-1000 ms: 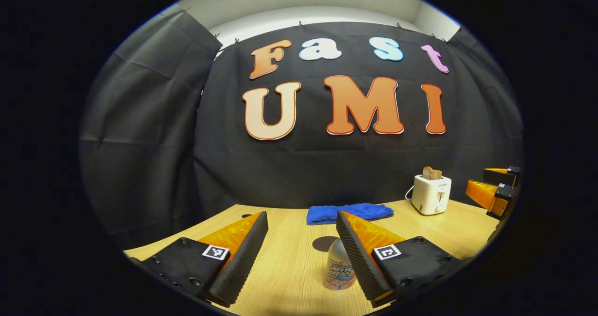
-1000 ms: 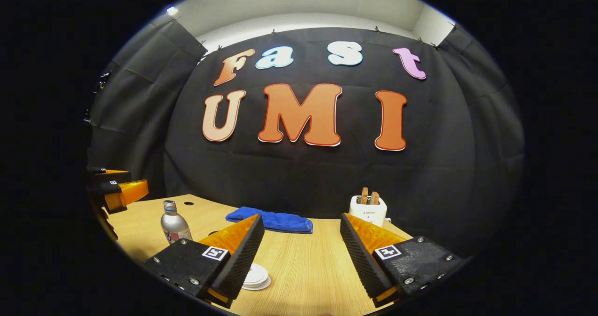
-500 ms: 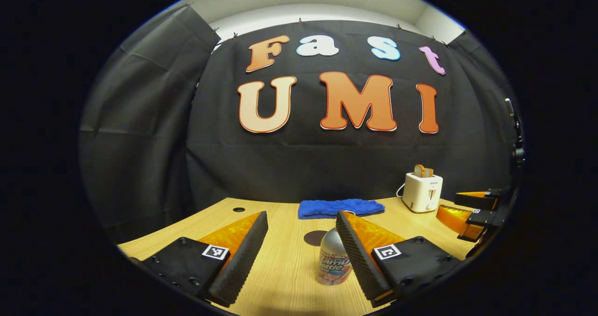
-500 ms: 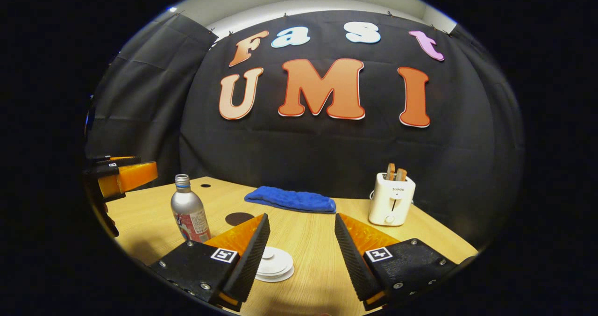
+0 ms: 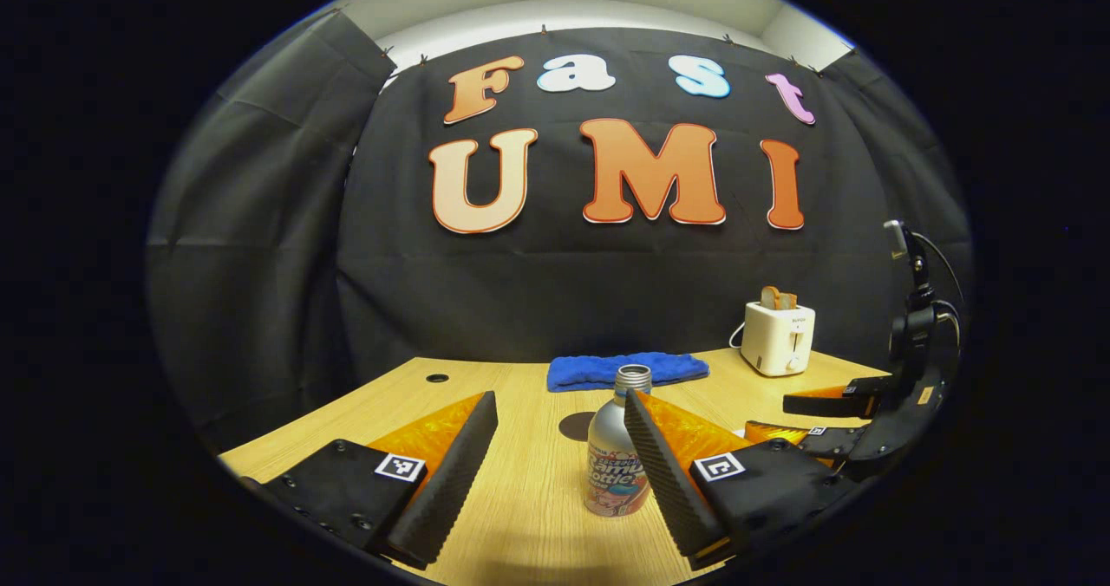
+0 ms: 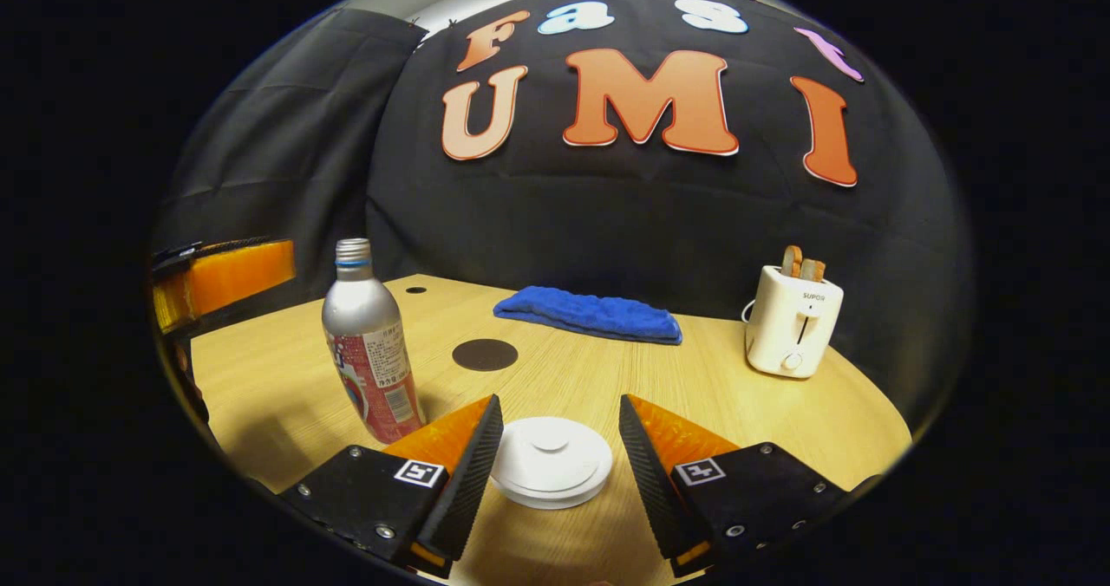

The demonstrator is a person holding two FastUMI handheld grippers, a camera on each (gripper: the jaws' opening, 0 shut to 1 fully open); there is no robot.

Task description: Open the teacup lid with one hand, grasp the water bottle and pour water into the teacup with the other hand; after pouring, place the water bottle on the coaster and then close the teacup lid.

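Counter (image 6: 694, 378) holds one water bottle (image 6: 368, 343), one coaster (image 6: 485, 354), one lidded teacup (image 6: 551, 462), one toaster (image 6: 793, 320). Left claw (image 5: 559, 456) and right claw (image 6: 555, 460) both gape wide, holding nothing.

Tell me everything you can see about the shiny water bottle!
The water bottle is a silvery metal-looking bottle with a narrow neck, a screw cap still on, and a colourful printed label wrapped round its lower half. It stands upright on the wooden table, with nothing gripping it. In the left gripper view it sits between the left gripper's open fingers, close to the right-hand finger. The dark round coaster lies just behind it.
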